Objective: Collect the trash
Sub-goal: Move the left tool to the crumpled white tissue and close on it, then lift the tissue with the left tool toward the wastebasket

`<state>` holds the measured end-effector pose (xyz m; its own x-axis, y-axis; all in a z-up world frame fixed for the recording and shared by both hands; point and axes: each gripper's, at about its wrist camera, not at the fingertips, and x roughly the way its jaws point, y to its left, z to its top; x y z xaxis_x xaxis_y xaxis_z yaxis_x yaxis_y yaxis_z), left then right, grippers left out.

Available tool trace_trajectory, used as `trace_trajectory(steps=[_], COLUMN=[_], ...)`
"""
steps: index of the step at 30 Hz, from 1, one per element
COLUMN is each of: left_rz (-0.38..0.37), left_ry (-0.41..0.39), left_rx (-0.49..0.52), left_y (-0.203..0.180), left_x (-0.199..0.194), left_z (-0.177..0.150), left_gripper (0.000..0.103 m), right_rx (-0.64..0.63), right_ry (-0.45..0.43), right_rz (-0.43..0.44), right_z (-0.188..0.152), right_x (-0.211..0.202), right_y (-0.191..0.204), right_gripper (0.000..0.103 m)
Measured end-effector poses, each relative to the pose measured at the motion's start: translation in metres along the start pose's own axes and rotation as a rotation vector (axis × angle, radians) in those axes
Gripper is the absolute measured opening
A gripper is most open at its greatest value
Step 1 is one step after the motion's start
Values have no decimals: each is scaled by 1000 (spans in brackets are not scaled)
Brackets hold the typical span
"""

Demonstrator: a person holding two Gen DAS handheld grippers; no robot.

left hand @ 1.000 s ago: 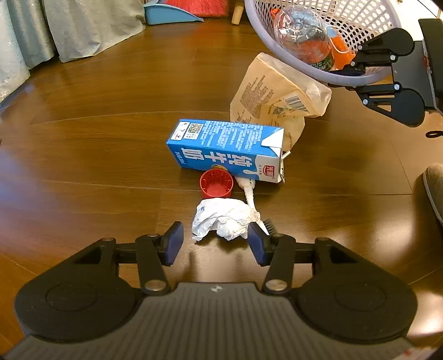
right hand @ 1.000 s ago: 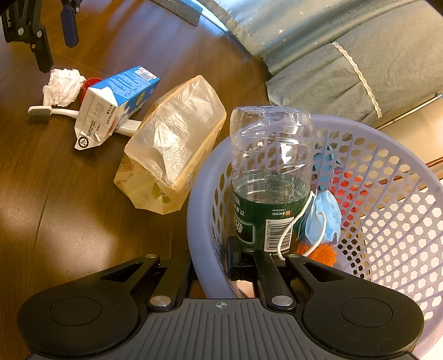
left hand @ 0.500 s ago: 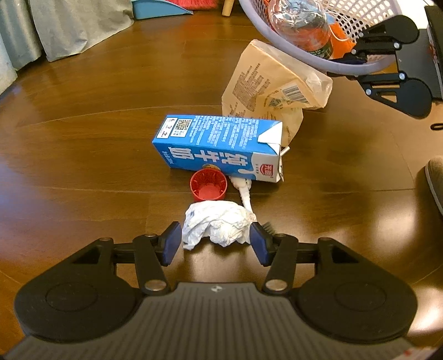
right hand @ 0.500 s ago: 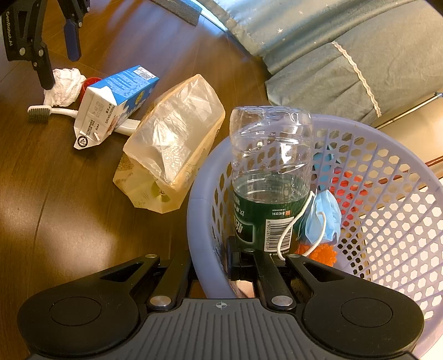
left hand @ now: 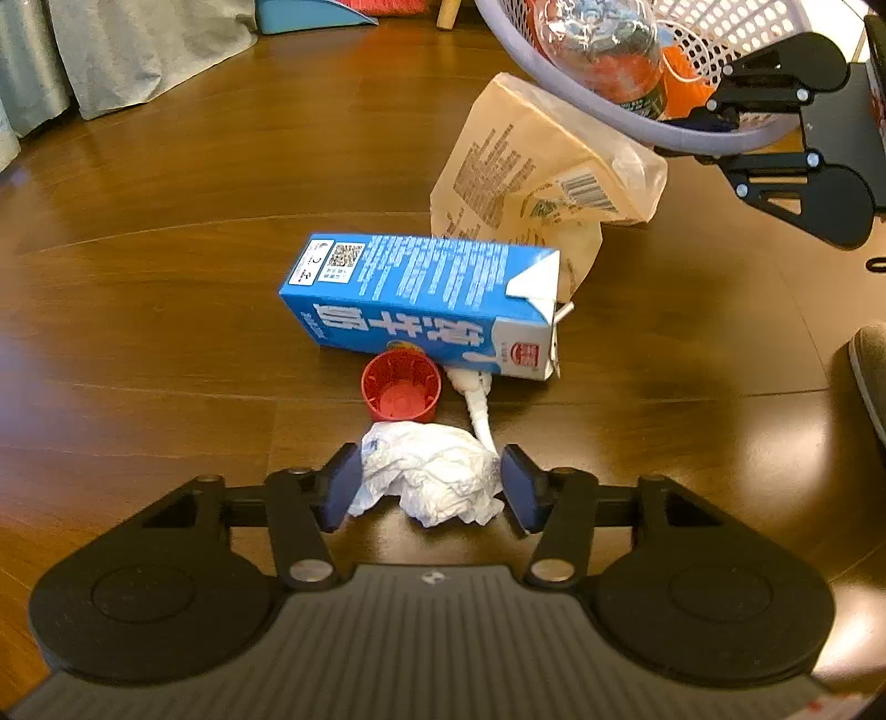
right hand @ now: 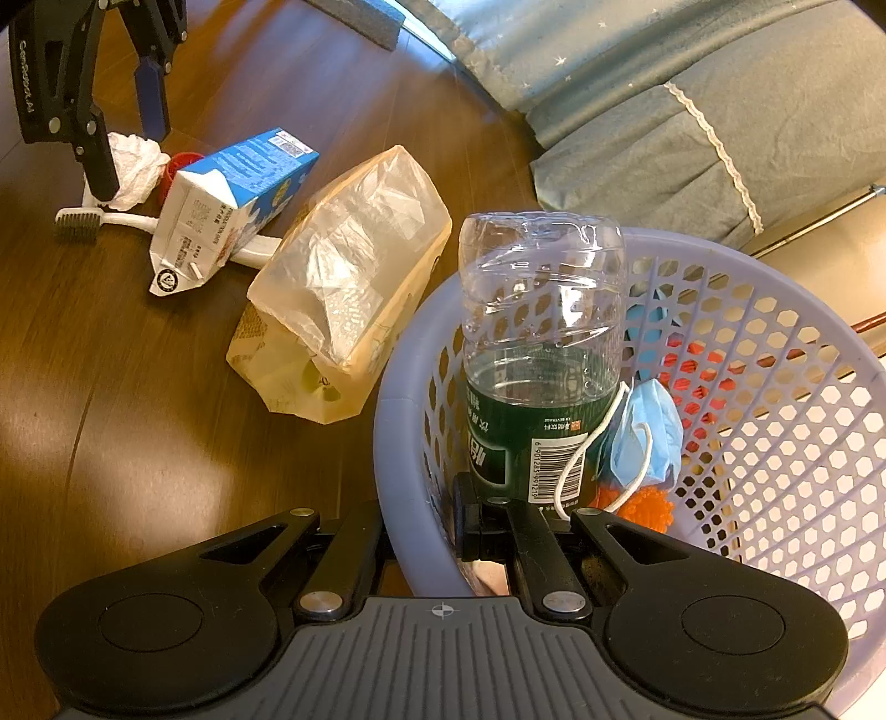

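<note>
A crumpled white tissue (left hand: 429, 476) lies on the wooden floor between the fingers of my left gripper (left hand: 429, 484), which is open around it. Just beyond sit a red cap (left hand: 401, 386), a white toothbrush (left hand: 477, 407), a blue milk carton (left hand: 426, 302) on its side and a tan paper bag (left hand: 531, 183). My right gripper (right hand: 423, 531) is shut on the rim of the lilac basket (right hand: 398, 443), which holds a plastic bottle (right hand: 540, 354), a blue face mask (right hand: 645, 437) and something orange. The tissue (right hand: 135, 166) and left gripper (right hand: 133, 144) also show in the right wrist view.
Grey-blue fabric (right hand: 692, 111) hangs beyond the basket, and grey curtains (left hand: 111, 55) at the far left. A blue dustpan (left hand: 310, 16) stands at the back. The edge of a shoe (left hand: 869, 376) shows at the right. Bare wooden floor (left hand: 138, 332) spreads to the left.
My left gripper has moved forward and down, so the tissue now lies between its fingers. The right gripper and basket have stayed put.
</note>
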<state>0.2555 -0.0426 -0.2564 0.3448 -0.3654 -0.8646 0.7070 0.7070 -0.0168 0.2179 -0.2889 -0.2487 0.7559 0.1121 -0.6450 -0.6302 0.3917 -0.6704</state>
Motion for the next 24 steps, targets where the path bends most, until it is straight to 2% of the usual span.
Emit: trace_trajectory(steps=[3, 15, 24], left_rz=[5, 13, 23], left_ry=[3, 24, 18], left_rx=[5, 12, 9], left_y=[1, 5, 7], left_x=[0, 2, -7], left_z=[-2, -10, -12], left_gripper=[47, 27, 26], right_rx=[2, 4, 3], right_ry=[0, 0, 1], right_rz=[0, -1, -1], right_z=[0, -3, -4], right_x=[0, 1, 0], right_y=[0, 1, 1], right_gripper=[3, 3, 3])
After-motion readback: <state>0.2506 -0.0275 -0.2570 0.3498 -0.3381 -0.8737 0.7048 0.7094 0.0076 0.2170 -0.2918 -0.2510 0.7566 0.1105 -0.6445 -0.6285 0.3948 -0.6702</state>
